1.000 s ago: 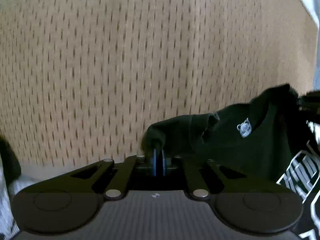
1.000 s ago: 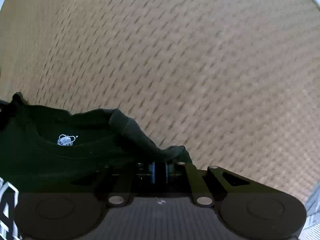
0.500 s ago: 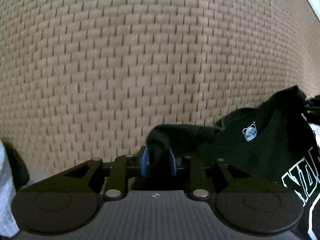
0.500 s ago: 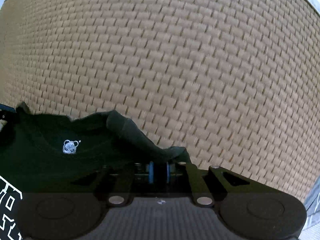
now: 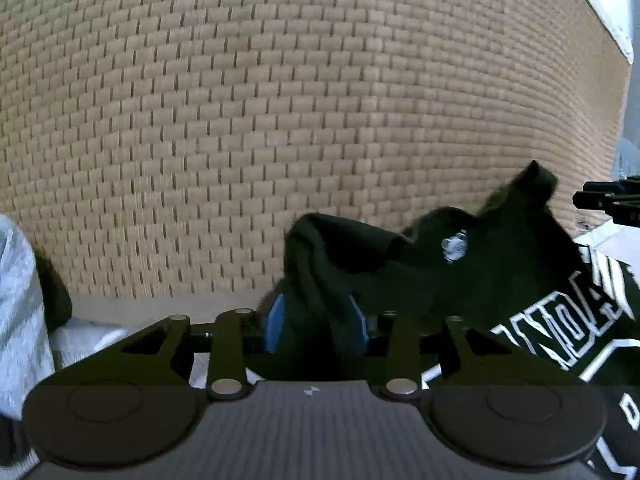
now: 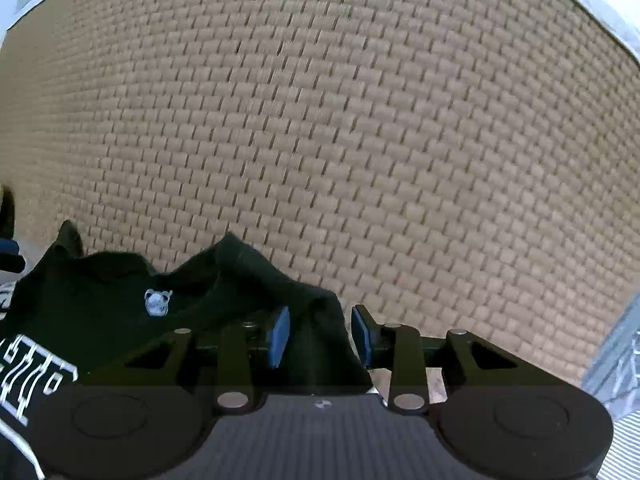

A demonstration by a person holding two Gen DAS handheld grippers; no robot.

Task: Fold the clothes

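A black T-shirt (image 5: 500,280) with white block lettering and a small bear logo inside the collar lies bunched on a tan woven mat (image 5: 280,100). My left gripper (image 5: 316,326) is open, and a fold of the shirt's shoulder still stands loosely between its blue pads (image 5: 276,328). In the right wrist view the same T-shirt (image 6: 100,308) spreads to the left. My right gripper (image 6: 320,336) is open as well. Cloth rises between its pads (image 6: 280,336), with a gap on the right side. The shirt's lower part is hidden.
The woven mat (image 6: 360,120) fills the space ahead in both views. A pale grey cloth (image 5: 16,300) lies at the far left, and a grey striped cloth (image 6: 616,360) at the far right. A white edge (image 5: 592,0) borders the mat at the upper right.
Both grippers were shut on the shirt's shoulders one second ago. Their pads have spread apart step by step, and the shirt has slumped onto the mat.
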